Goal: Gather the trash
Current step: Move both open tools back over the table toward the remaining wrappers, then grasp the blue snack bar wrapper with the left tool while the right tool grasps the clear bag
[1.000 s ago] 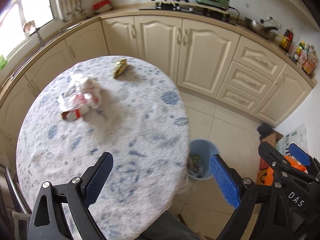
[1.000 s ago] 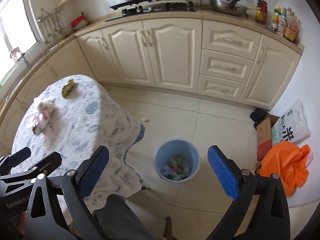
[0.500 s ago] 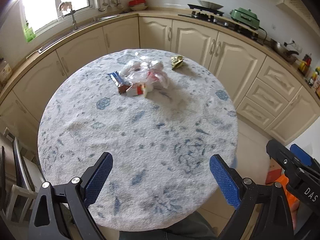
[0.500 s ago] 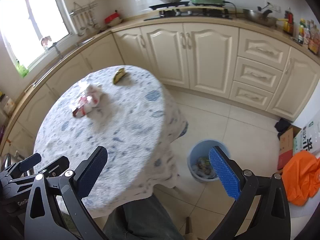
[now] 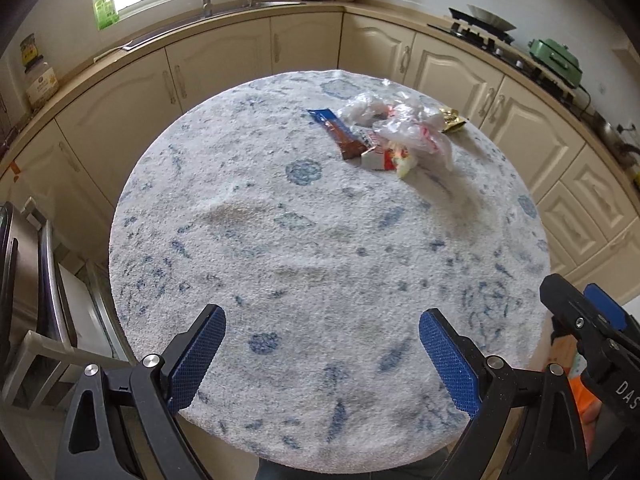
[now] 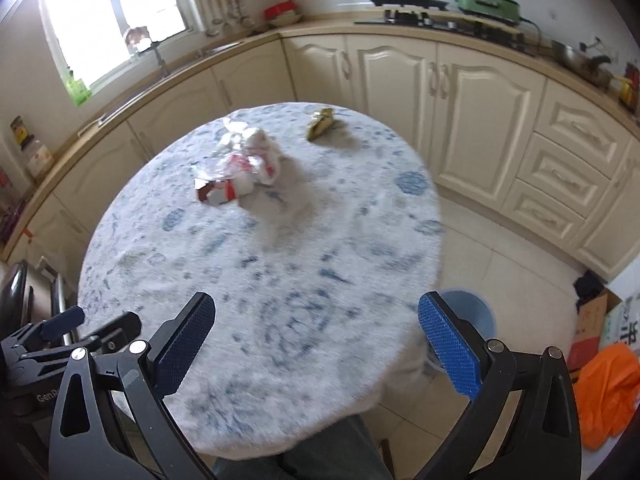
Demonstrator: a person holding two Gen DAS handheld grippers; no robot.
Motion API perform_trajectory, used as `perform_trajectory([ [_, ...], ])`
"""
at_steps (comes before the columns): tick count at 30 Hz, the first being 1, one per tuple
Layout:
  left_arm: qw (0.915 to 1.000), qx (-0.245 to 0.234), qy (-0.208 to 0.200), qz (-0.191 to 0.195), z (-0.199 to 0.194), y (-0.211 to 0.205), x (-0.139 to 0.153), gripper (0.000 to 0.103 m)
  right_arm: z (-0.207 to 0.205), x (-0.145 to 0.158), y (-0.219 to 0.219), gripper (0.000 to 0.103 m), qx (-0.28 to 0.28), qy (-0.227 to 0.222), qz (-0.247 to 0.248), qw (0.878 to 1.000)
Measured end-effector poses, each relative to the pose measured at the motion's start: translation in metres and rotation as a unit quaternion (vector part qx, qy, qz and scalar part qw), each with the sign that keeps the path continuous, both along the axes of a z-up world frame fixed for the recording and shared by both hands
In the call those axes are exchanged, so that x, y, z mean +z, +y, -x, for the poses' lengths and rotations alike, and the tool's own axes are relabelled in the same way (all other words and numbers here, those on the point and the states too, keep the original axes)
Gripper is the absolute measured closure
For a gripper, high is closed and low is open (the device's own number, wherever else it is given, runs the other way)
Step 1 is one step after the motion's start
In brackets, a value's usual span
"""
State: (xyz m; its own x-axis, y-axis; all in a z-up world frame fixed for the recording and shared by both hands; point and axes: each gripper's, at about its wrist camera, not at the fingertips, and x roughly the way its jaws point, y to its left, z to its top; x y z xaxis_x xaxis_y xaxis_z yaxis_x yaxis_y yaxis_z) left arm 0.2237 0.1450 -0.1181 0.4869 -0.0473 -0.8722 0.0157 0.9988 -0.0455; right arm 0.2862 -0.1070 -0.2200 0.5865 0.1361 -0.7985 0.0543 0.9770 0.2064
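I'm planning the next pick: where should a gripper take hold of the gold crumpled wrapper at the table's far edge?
Probably pinch the gold crumpled wrapper across its raised folded middle, coming from above. It lies low on the white-and-blue tablecloth, apart from the clear plastic bag pile, so both sides look free for the fingers.

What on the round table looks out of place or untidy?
A crumpled plastic bag lies heaped over wrappers and a torn carton at the far side; a gold packet lies beside them. Nothing spilled.
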Motion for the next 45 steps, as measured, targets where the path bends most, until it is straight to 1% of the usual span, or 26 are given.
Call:
perform_trajectory([
  [2,1.0,0.007,0.006,0.0,-0.011,0.007,-0.005,0.008,-0.013,-0.003,0.007,0.0,0.002,-0.002,-0.013,1.0],
  [8,0.9995,0.023,0.022,0.005,-0.05,0.027,-0.02,0.008,-0.062,-0.02,0.035,0.001,0.028,0.013,-0.008,0.999],
  [10,0.9992,0.028,0.027,0.004,-0.065,0.033,-0.027,0.008,-0.079,-0.025,0.043,0.001,0.037,0.012,-0.009,0.999],
  [16,0.9986,0.038,0.038,0.008,-0.113,0.048,-0.043,0.008,-0.127,-0.042,0.061,0.001,0.049,0.023,0.014,0.998],
  [18,0.9985,0.038,0.039,0.007,-0.125,0.052,-0.05,0.008,-0.141,-0.049,0.066,0.001,0.053,0.033,0.02,0.998],
  [19,0.9985,0.038,0.04,0.007,-0.13,0.053,-0.053,0.008,-0.146,-0.052,0.067,0.004,0.048,0.037,0.025,0.998],
  [20,0.9984,0.038,0.041,0.006,-0.136,0.054,-0.056,0.008,-0.152,-0.056,0.069,0.011,0.046,0.041,0.031,0.998],
  [21,0.9984,0.038,0.042,0.006,-0.141,0.056,-0.058,0.008,-0.158,-0.06,0.071,0.015,0.051,0.048,0.033,0.997],
  [23,0.9983,0.036,0.046,0.007,-0.15,0.056,-0.064,0.008,-0.169,-0.069,0.072,0.027,0.06,0.067,0.02,0.996],
  [25,0.9981,0.035,0.049,0.008,-0.159,0.057,-0.07,0.008,-0.178,-0.076,0.072,0.032,0.055,0.079,0.015,0.995],
  [27,0.9982,0.034,0.048,0.008,-0.166,0.057,-0.072,0.008,-0.182,-0.075,0.073,0.038,0.052,0.068,0.032,0.996],
  [30,0.9982,0.032,0.048,0.014,-0.177,0.056,-0.074,0.008,-0.189,-0.076,0.072,0.051,0.063,0.067,0.028,0.995],
  [31,0.9981,0.032,0.049,0.016,-0.181,0.055,-0.075,0.008,-0.191,-0.075,0.072,0.064,0.068,0.068,0.026,0.995],
  [32,0.998,0.031,0.051,0.019,-0.184,0.053,-0.075,0.008,-0.194,-0.075,0.071,0.073,0.074,0.071,0.022,0.994],
  [34,0.9978,0.028,0.053,0.028,-0.191,0.051,-0.074,0.008,-0.195,-0.075,0.071,0.079,0.085,0.075,0.008,0.994],
  [37,0.9977,0.021,0.048,0.044,-0.201,0.047,-0.069,0.008,-0.192,-0.074,0.07,0.08,0.091,0.071,0.011,0.993],
  [40,0.9974,0.021,0.046,0.052,-0.214,0.041,-0.066,0.008,-0.186,-0.073,0.068,0.08,0.095,0.07,0.009,0.993],
  [43,0.9966,0.02,0.056,0.056,-0.228,0.034,-0.07,0.012,-0.185,-0.07,0.062,0.08,0.092,0.064,0.016,0.994],
  [45,0.9958,0.033,0.064,0.056,-0.237,0.032,-0.075,0.014,-0.188,-0.069,0.055,0.08,0.089,0.061,0.017,0.994],
])
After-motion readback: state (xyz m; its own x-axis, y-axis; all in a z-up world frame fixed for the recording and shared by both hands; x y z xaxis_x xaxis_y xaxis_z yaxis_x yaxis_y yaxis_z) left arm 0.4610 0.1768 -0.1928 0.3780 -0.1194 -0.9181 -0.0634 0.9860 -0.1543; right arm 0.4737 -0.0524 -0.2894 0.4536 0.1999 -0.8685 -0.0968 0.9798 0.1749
